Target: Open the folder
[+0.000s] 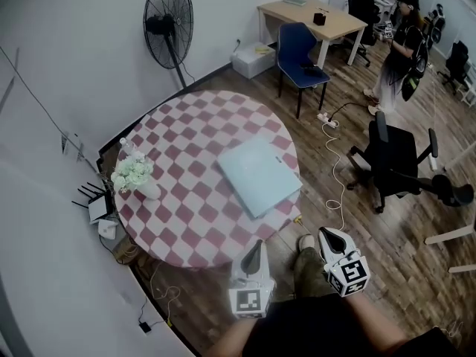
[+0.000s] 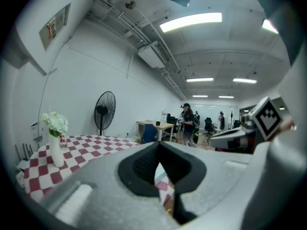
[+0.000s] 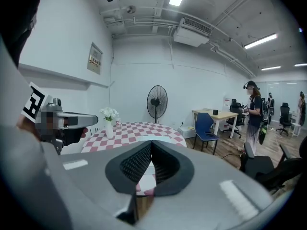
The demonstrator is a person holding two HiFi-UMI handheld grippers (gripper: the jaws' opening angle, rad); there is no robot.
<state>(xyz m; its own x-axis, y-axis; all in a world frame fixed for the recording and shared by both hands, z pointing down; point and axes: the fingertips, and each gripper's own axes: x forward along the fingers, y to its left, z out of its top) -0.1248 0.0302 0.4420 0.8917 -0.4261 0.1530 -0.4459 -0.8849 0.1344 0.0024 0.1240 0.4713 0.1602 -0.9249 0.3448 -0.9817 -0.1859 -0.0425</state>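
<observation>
A pale blue folder (image 1: 259,175) lies shut and flat on the right half of a round table with a red-and-white checked cloth (image 1: 186,214). Both grippers hang in front of the table's near edge, short of the folder. My left gripper (image 1: 257,242) is shut with nothing in it, its tip just off the cloth's rim. My right gripper (image 1: 329,231) is over the floor to the right, jaws together and empty. In the left gripper view the pads (image 2: 144,169) meet at the tip. The right gripper view shows the folder (image 3: 160,138) beyond the closed jaws.
A white vase of flowers (image 1: 135,175) stands at the table's left edge. A standing fan (image 1: 167,22), a blue chair (image 1: 300,54) and a black office chair (image 1: 398,162) ring the table. A white cable (image 1: 335,162) runs along the floor. A person (image 1: 398,50) stands at the back right.
</observation>
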